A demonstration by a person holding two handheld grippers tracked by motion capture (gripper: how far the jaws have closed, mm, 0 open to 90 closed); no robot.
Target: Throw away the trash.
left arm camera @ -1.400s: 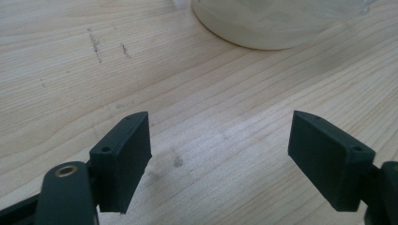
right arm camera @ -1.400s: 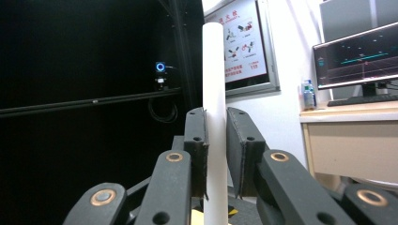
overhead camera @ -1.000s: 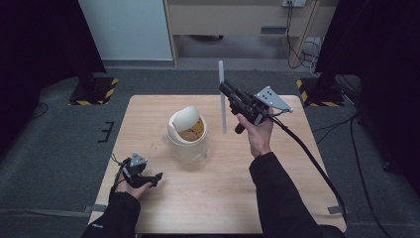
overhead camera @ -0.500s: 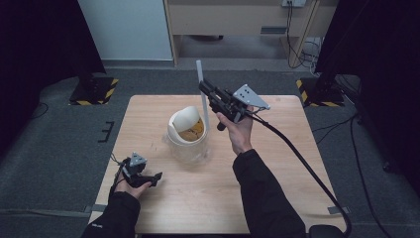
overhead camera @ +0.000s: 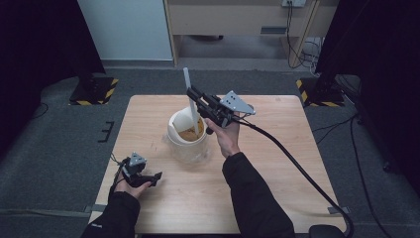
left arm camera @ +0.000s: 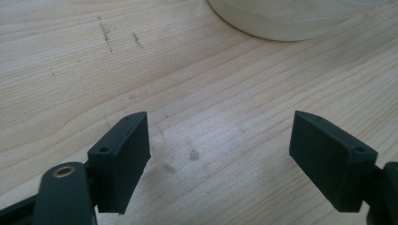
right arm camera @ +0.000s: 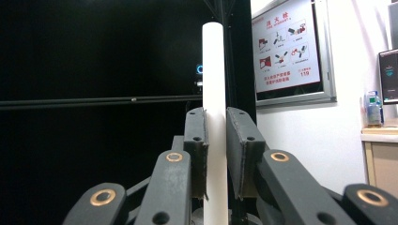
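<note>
Right gripper (overhead camera: 194, 95): up over the middle of the table, jaws pinched tight on a white spatula handle (overhead camera: 186, 79), and the right gripper view (right arm camera: 216, 126) shows that handle (right arm camera: 213, 93) squeezed flat between both pads, rising straight up past them.
Spatula blade: broad white end (overhead camera: 182, 119) dips down into the tub, leaning against its left inner wall.
Tub: pale, round container (overhead camera: 187, 144) sitting mid-table, with a brown-orange filling (overhead camera: 190, 133) inside; it's directly below and just in front of the right gripper.
Left gripper (overhead camera: 151, 177): low at the near-left part of the wooden table (overhead camera: 277, 148), well apart from the tub, jaws spread wide with nothing between them.
Left gripper view: pads (left arm camera: 122, 154) far apart over bare wood grain (left arm camera: 216, 117), the tub's rounded base (left arm camera: 281, 18) ahead at the top edge.
Cable: thick black line (overhead camera: 297, 163) trailing from the right gripper off to the near-right corner.
</note>
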